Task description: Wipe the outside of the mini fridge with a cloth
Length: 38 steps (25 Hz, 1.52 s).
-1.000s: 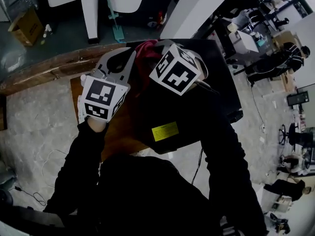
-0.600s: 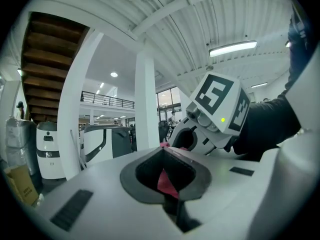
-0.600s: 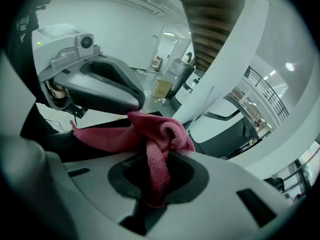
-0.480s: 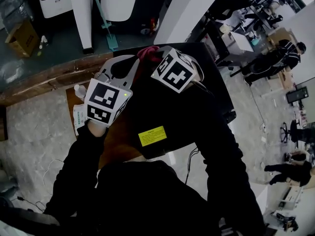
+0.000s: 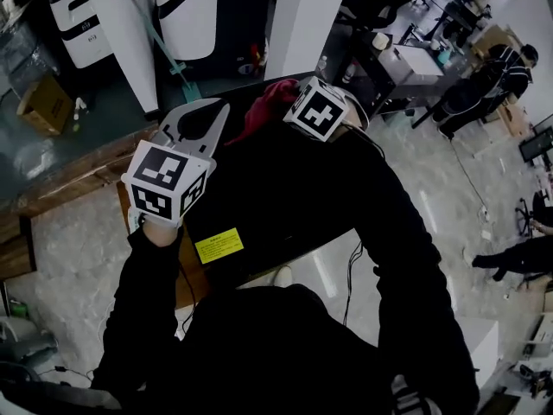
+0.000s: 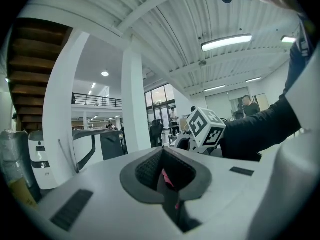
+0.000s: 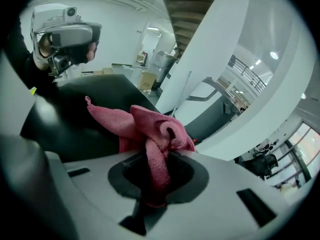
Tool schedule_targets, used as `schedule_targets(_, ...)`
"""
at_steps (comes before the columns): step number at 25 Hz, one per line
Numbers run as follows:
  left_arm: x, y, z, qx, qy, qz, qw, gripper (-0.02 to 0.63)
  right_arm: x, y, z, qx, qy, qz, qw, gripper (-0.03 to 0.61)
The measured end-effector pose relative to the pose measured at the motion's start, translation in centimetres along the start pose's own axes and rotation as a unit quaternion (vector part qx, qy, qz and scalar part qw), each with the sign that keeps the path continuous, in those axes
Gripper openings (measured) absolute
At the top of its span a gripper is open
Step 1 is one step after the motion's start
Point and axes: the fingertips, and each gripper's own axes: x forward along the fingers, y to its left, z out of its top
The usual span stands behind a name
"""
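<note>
Head view: black mini fridge [image 5: 285,206] seen from above, yellow label [image 5: 219,245] on its near edge. Right gripper [image 7: 155,184] has its jaws clamped on the pink cloth [image 7: 150,129], which is bunched on the fridge top at the far edge. Left gripper [image 6: 169,181] is over the fridge's left side, jaws drawn together; a pink sliver shows in the slit, source unclear.

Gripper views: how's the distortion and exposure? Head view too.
Left gripper view: heavy fisheye, black corners, ceiling light blown out. Right gripper view: same vignette, pink cloth sharp. Head view: black mini fridge underexposed, little surface detail.
</note>
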Motion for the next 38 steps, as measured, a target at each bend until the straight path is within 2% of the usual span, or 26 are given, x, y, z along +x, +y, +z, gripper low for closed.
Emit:
schedule_targets(6,1.9,-3.4,1.5,0.008,0.002,-0.004,1.0000,0.006,-1.4,-5.2,-6.2,0.040,0.012,-0.024,0.999,0.071)
schedule_targets(11,1.6,-4.7,2.9,0.016,0.003,0.017,0.9997,0.006,-2.9,-8.8,-10.4,0.052,0.029,-0.061,0.996,0.071)
schedule_targets(13,0.8,-5.2,3.5,0.020,0.000,0.030,0.9994,0.006,-4.3,-9.4,-10.0,0.048,-0.010,-0.084,0.995,0.071)
schedule_targets(15,-0.2,-6.1,4.5,0.025,-0.009,0.040,0.9989,0.006,-7.6,-8.7,-8.2,0.076,-0.104,-0.081,0.988,0.071)
schedule_targets(17,-1.3,-7.2,5.7,0.027,-0.020,0.056,0.9979,0.006,-11.7,-7.2,-5.6,0.116,-0.223,-0.045,0.967,0.072)
schedule_targets(20,-3.2,-9.1,7.3,0.028,-0.037,0.086,0.9952,0.006,-17.8,-4.8,-2.5,0.151,-0.367,0.015,0.918,0.072)
schedule_targets(23,-4.2,-11.5,8.2,0.026,-0.050,0.099,0.9935,0.006,-23.0,-2.3,-1.7,0.155,-0.453,0.050,0.877,0.075)
schedule_targets(25,-4.9,-13.4,8.2,0.027,-0.049,0.104,0.9930,0.006,-25.4,-0.2,-1.9,0.148,-0.487,0.067,0.858,0.075)
schedule_targets(31,-9.9,-19.1,6.0,0.021,-0.045,0.099,0.9938,0.006,-29.9,7.9,-4.1,0.184,-0.526,0.108,0.823,0.072)
schedule_targets(36,-14.9,-25.4,2.0,0.018,-0.052,0.087,0.9947,0.006,-32.2,16.6,-8.6,0.211,-0.535,0.110,0.811,0.072)
schedule_targets(38,-16.8,-28.5,-0.1,0.009,-0.046,0.077,0.9959,0.006,-33.0,20.1,-10.2,0.216,-0.536,0.102,0.810,0.073)
